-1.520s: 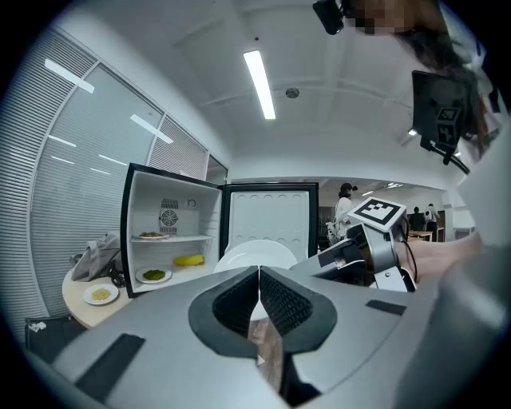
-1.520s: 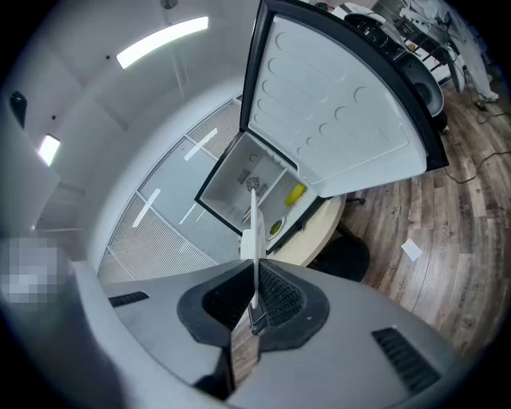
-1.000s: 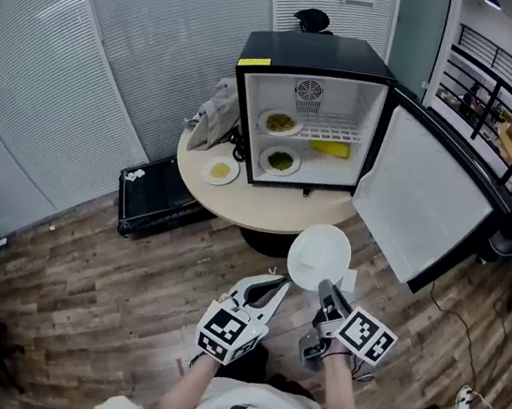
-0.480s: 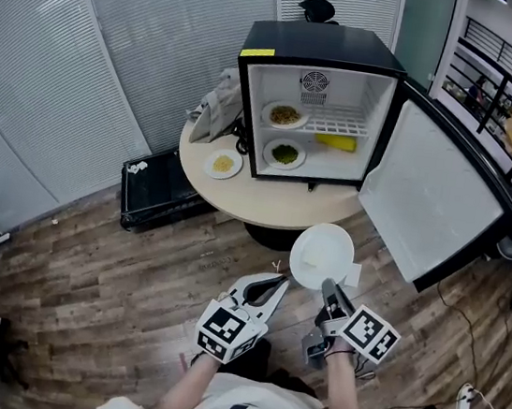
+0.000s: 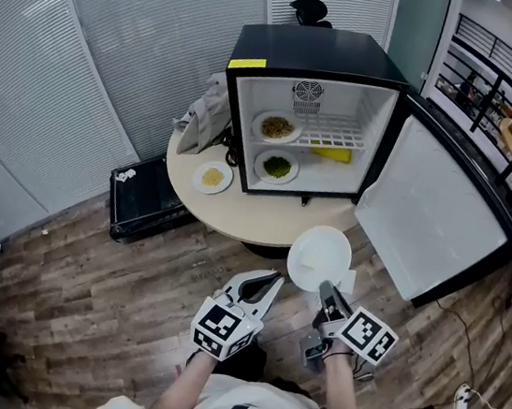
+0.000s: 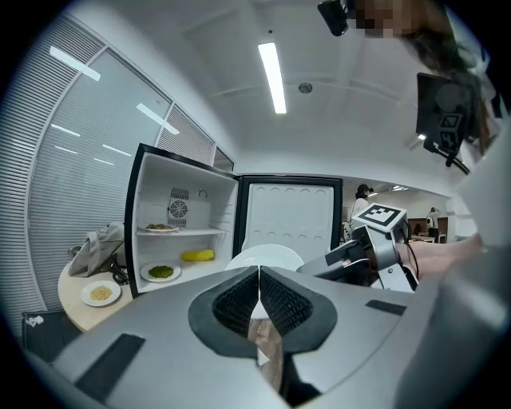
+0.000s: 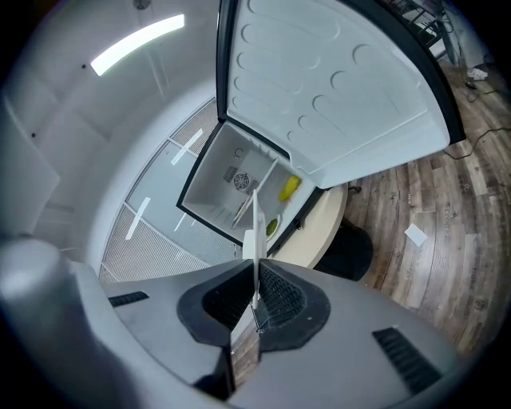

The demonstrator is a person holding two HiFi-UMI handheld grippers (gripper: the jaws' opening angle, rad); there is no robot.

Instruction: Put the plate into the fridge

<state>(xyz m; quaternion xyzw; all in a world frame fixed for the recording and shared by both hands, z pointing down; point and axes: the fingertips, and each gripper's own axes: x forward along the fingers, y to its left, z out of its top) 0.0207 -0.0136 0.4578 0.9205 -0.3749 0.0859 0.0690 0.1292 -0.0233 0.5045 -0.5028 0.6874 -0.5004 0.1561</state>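
Observation:
A white empty plate (image 5: 318, 258) is held by its near rim in my right gripper (image 5: 325, 291), which is shut on it in front of the round table (image 5: 263, 219). In the right gripper view the plate (image 7: 255, 228) stands edge-on between the pads. The black mini fridge (image 5: 316, 47) stands on the table with its door (image 5: 435, 210) swung open to the right. My left gripper (image 5: 274, 281) hangs just left of the plate, shut and empty; its jaws (image 6: 259, 275) meet tip to tip, and beyond them the plate (image 6: 267, 256) shows.
Inside the fridge are a plate of noodles (image 5: 278, 127) on the upper shelf, a plate of greens (image 5: 277, 166) and a yellow item (image 5: 331, 153) below. A small plate of yellow food (image 5: 212, 178) and a grey bag (image 5: 207, 116) lie left of the fridge. A black case (image 5: 143, 197) sits on the floor.
The fridge and table have drifted slightly left and nearer in the head view. Both grippers and the held plate keep almost the same place.

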